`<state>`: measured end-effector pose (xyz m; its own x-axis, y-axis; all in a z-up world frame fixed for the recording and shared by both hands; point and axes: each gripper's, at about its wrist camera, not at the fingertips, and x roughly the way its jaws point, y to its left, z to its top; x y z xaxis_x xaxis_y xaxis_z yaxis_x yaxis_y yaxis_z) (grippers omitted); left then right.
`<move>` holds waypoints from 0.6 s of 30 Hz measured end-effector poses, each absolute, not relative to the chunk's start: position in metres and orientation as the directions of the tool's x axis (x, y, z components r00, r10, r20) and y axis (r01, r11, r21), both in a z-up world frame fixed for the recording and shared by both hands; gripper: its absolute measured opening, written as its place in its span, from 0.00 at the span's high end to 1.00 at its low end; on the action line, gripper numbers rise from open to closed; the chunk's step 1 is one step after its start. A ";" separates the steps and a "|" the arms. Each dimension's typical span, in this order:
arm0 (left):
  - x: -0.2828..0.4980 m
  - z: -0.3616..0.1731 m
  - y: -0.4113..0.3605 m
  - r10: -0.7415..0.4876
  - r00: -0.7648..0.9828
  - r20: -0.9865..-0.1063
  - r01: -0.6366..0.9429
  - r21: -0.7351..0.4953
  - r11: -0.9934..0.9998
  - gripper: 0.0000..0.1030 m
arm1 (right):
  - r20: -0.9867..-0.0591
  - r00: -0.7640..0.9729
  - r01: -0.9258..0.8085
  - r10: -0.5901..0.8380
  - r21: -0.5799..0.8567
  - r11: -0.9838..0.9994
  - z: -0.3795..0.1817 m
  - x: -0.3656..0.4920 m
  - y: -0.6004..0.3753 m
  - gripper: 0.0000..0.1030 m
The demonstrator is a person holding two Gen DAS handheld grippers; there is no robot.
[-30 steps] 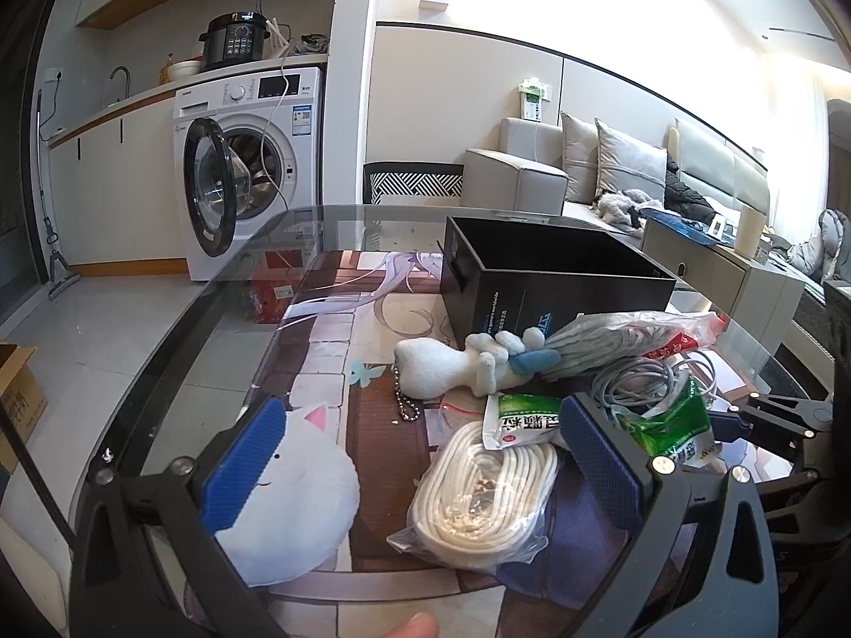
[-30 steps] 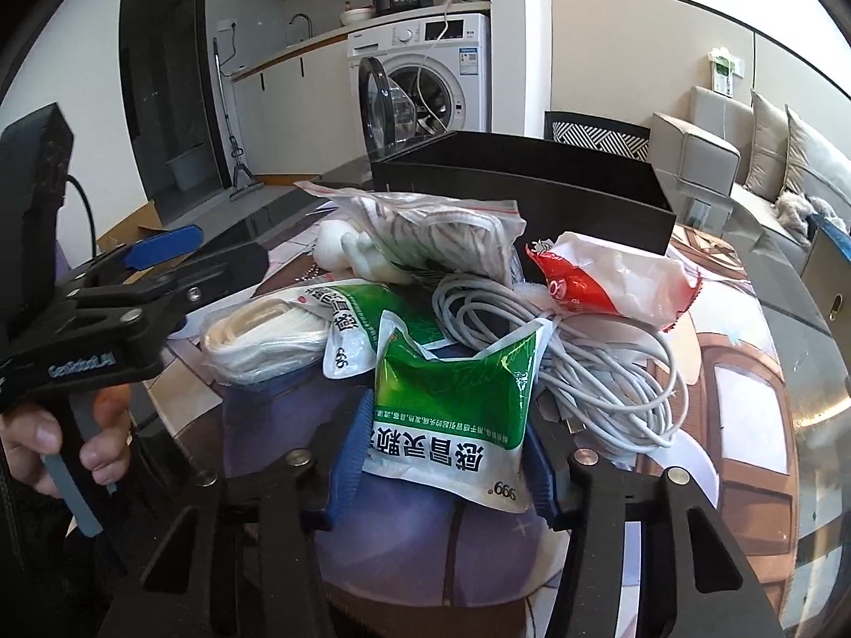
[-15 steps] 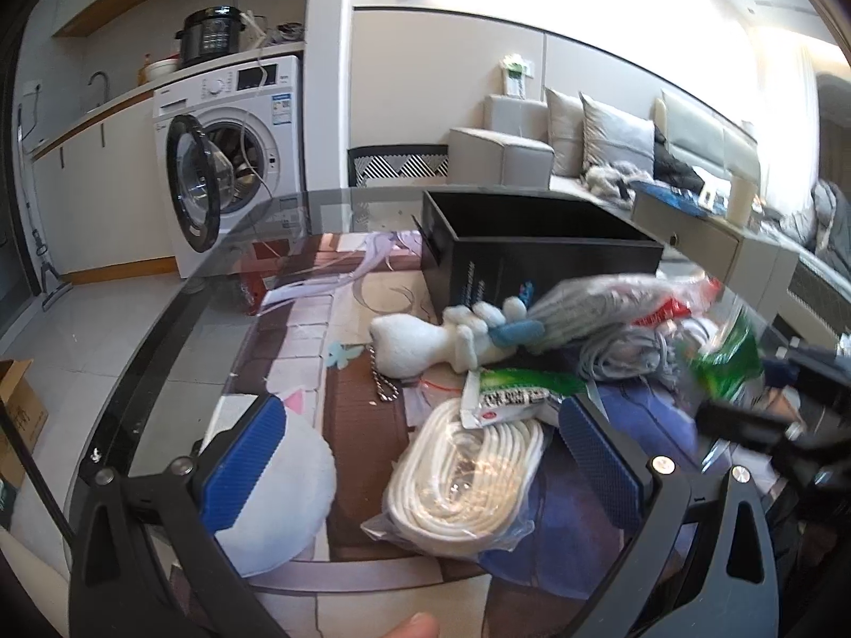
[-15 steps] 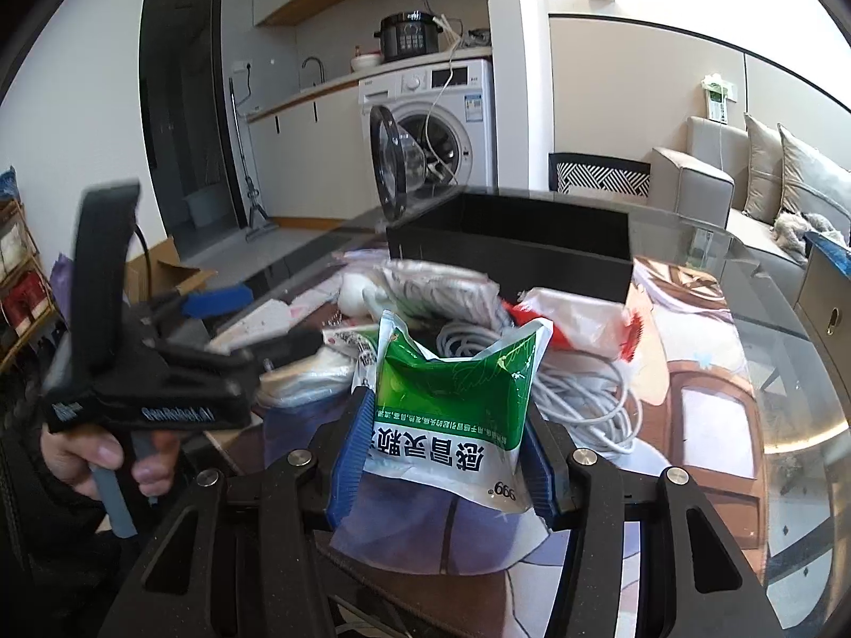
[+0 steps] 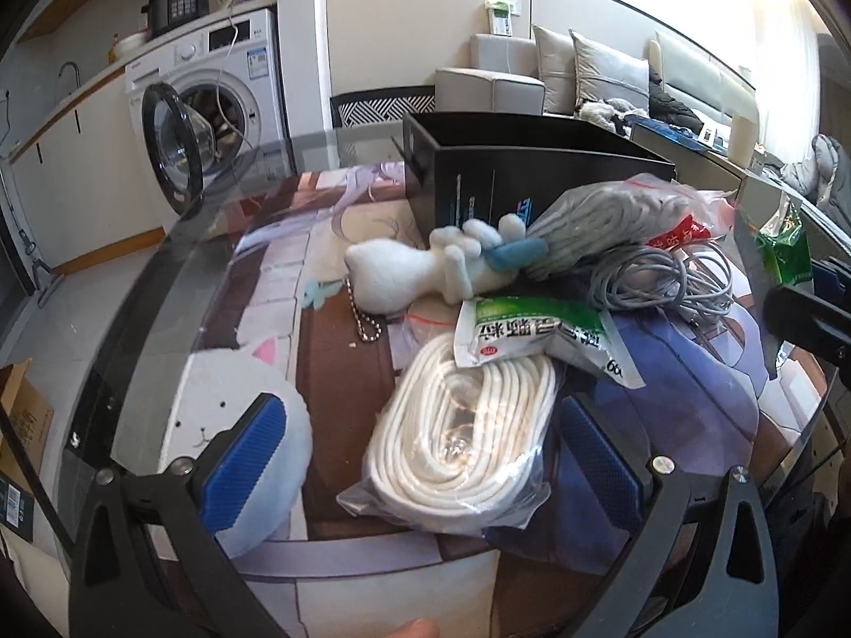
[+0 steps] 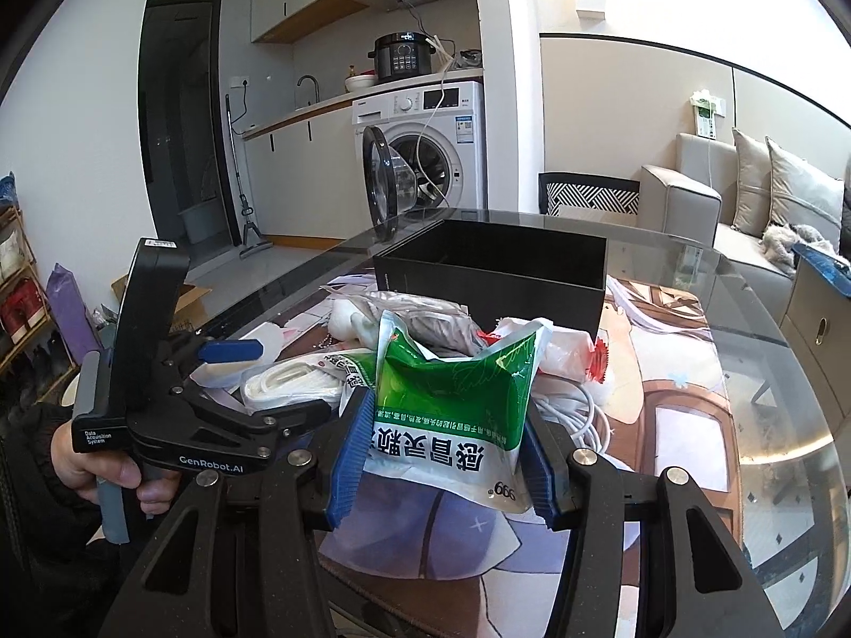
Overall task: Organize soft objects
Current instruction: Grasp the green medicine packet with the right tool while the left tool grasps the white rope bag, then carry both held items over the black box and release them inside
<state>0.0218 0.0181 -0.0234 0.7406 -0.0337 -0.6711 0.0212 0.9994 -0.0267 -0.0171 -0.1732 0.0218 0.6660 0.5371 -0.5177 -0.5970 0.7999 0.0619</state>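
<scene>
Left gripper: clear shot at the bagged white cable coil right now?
Probably yes. The left gripper is open, its jaws either side of the bagged white cable coil; only a green-and-white pouch overlaps its far end.

table [image 5: 159,276]: glossy glass, showing reflections
box [image 6: 494,266]: matt black card
pouch [image 6: 452,404]: shiny green plastic, crinkling
toy [image 5: 415,271]: fuzzy white plush
pads [image 5: 250,452]: ribbed blue rubber

The right gripper [image 6: 444,452] points forward and slightly downward. Its two blue-padded fingers [image 6: 351,457] are closed partway and press on both sides of a green and white plastic pouch [image 6: 452,404], holding it raised. The left gripper [image 5: 420,457] tilts downward with its blue-padded fingers [image 5: 244,452] spread wide and nothing gripped between them. In the right wrist view, a hand [image 6: 103,465] wraps the left gripper's handle.
</scene>
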 end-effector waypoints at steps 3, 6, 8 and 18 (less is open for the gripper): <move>0.023 -0.025 0.019 -0.056 0.730 -0.681 0.034 -0.045 0.998 0.11 | -0.520 0.665 -0.596 0.537 0.063 0.800 0.021 -0.014 -0.173 0.49; 0.019 -0.021 0.014 -0.082 0.735 -0.673 0.075 -0.040 0.996 0.28 | -0.519 0.665 -0.595 0.537 0.066 0.801 0.020 -0.014 -0.173 0.49; 0.017 -0.020 0.011 -0.097 0.739 -0.667 0.096 -0.038 0.995 0.42 | -0.519 0.665 -0.594 0.537 0.068 0.802 0.020 -0.014 -0.173 0.49; 0.007 -0.005 0.006 -0.184 0.759 -0.625 0.155 -0.101 0.983 0.67 | -0.508 0.674 -0.588 0.537 0.071 0.806 0.021 -0.013 -0.175 0.49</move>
